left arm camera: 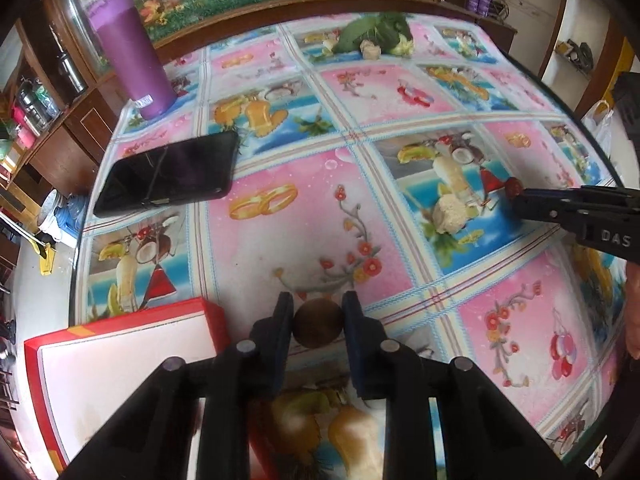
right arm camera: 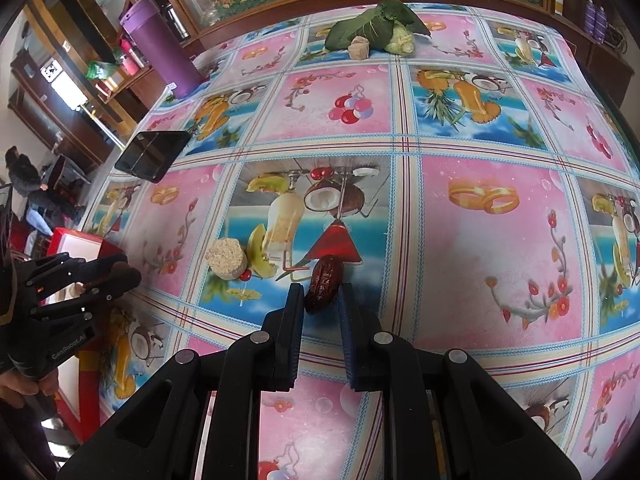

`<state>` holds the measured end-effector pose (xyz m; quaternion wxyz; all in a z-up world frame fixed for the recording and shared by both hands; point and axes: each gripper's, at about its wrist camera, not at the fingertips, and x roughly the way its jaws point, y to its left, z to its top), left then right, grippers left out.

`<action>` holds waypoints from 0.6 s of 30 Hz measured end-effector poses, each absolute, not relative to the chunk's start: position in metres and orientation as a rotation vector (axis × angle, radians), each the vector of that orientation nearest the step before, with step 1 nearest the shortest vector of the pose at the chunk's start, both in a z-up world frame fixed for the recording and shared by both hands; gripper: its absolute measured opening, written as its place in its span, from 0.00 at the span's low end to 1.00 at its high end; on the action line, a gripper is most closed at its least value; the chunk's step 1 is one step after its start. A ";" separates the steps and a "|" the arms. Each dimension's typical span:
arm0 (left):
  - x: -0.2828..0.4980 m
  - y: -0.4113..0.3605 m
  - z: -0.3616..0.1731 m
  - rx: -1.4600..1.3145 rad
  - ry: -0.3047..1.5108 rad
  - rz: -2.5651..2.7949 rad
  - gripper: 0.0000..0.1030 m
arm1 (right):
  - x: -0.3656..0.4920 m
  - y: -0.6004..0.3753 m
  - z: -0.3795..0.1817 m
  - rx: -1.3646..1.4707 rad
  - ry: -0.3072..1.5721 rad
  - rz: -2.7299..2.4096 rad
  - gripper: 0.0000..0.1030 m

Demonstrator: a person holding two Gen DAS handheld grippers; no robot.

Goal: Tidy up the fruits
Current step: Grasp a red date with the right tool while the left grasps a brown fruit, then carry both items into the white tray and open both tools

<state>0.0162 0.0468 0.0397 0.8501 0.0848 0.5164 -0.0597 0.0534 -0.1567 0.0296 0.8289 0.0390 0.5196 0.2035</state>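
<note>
left gripper point(left arm camera: 318, 322) clamped on a round brown fruit point(left arm camera: 318, 327) just beside the red box point(left arm camera: 120, 364), right gripper point(right arm camera: 320, 300) closed on a wrinkled date point(right arm camera: 323, 283) above the tablecloth point(right arm camera: 460, 240), near the tan puck point(right arm camera: 226, 259)

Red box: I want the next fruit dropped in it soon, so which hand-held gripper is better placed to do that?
Left. The left hand-held gripper already clamps a round brown fruit right beside the red box. The right hand-held gripper holds a date farther across the table.
</note>
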 end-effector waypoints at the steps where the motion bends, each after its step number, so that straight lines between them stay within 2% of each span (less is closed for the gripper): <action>1: 0.009 0.047 0.046 0.173 1.063 -0.130 0.27 | 0.051 -0.156 0.033 0.088 1.085 0.440 0.16; 11: -0.060 0.073 0.090 0.110 0.903 -0.116 0.27 | 0.039 -0.146 0.051 0.135 0.987 0.519 0.16; 18: -0.126 0.128 0.100 0.038 0.819 0.038 0.27 | 0.020 -0.111 0.058 0.192 0.973 0.671 0.16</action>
